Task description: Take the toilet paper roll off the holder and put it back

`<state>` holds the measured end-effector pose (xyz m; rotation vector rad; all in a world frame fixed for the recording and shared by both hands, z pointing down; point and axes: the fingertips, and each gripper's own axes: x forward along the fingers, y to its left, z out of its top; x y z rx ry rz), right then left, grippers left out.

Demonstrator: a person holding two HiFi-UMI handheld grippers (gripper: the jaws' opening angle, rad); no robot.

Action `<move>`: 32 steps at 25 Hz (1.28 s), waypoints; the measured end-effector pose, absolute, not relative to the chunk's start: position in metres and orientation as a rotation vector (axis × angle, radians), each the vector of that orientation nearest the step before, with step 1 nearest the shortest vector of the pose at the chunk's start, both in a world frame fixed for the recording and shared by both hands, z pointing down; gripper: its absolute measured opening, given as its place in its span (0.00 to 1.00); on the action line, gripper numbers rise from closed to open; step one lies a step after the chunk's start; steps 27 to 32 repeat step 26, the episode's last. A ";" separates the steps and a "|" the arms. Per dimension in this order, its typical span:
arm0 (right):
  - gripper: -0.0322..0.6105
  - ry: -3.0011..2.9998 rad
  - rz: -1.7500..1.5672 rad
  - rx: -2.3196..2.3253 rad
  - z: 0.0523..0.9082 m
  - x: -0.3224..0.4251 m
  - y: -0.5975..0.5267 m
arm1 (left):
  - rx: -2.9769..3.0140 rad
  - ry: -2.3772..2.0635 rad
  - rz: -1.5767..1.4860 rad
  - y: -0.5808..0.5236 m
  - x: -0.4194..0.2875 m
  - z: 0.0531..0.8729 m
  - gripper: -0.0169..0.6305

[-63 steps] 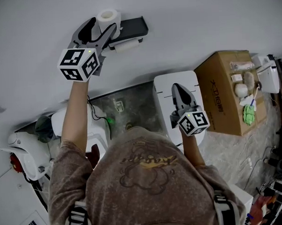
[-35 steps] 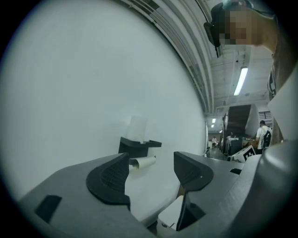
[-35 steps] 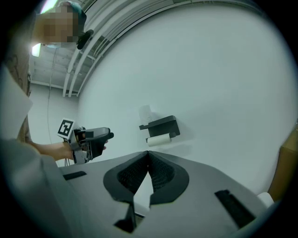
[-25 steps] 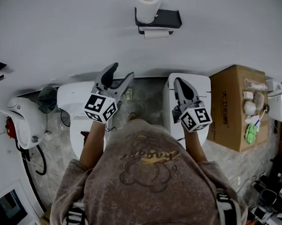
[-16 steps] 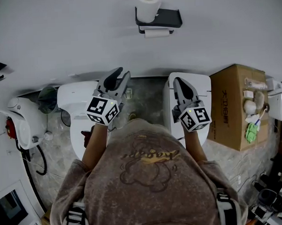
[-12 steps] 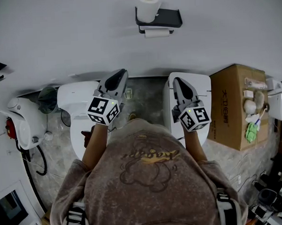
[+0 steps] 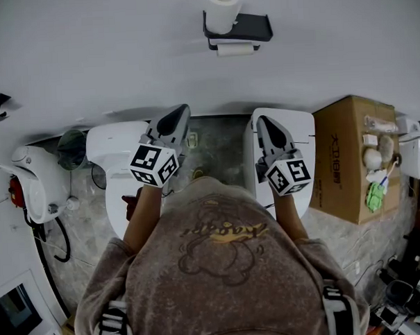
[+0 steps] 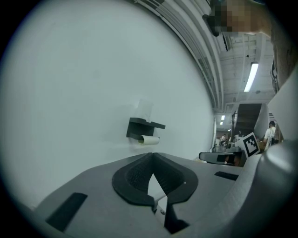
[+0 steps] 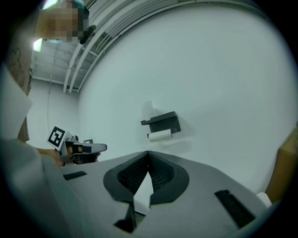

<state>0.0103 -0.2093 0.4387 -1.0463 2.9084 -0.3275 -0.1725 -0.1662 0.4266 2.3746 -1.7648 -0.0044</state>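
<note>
While both grippers hang low near the person's chest, the toilet paper roll stands upright on top of the holder, at its left end in the head view: a white cylinder of soft paper with its hollow core facing the camera. The holder is a flat, matte black shelf fixed to the smooth white wall. A second roll lies horizontally just beneath the shelf.

Left gripper: jaws pressed together, tips meeting in a point, nothing between them. The pads are dark and finely ribbed, set in smooth grey plastic. It is well apart from the roll.

Right gripper: jaws likewise together at the tips, empty, with the same ribbed black pads and grey shell. It is also well apart from the holder.

Each gripper carries a cube with black-and-white square markers.

Right of the grippers, a brown cardboard box stands on the floor, with small items on top.
</note>
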 end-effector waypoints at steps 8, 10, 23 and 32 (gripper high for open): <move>0.05 2.914 -0.327 -1.036 0.440 0.006 -0.208 | 2.375 -1.762 -0.009 -0.165 -0.173 0.424 0.06; 0.05 2.912 -0.329 -1.035 0.440 0.006 -0.208 | 2.370 -1.764 -0.016 -0.166 -0.173 0.423 0.06; 0.05 2.910 -0.335 -1.032 0.442 0.009 -0.212 | 2.341 -1.763 -0.049 -0.169 -0.172 0.423 0.06; 0.05 2.910 -0.334 -1.029 0.442 0.010 -0.215 | 2.339 -1.760 -0.060 -0.171 -0.171 0.422 0.06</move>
